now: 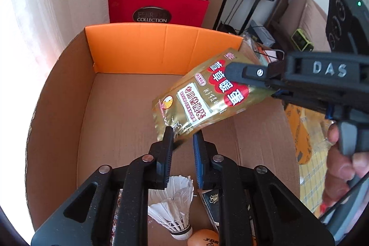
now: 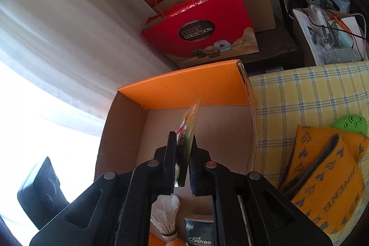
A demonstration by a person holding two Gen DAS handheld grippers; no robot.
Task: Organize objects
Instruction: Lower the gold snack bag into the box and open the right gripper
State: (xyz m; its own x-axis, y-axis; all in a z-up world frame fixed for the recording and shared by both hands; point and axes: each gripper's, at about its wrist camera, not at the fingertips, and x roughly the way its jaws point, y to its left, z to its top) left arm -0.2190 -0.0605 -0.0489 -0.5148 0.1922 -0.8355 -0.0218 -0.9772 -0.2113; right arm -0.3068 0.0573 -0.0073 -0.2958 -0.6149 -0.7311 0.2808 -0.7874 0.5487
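Between right tool [image 2: 183, 149] fingers: gold pouch [image 1: 198, 93].

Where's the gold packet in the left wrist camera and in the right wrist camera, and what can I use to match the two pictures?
Left wrist view: gold packet right of centre, face-on, above the cardboard box.
Right wrist view: gold packet at centre, edge-on between the fingers.
Shared landmark: the box's orange flap, with the shuttlecock near the bottom edge.
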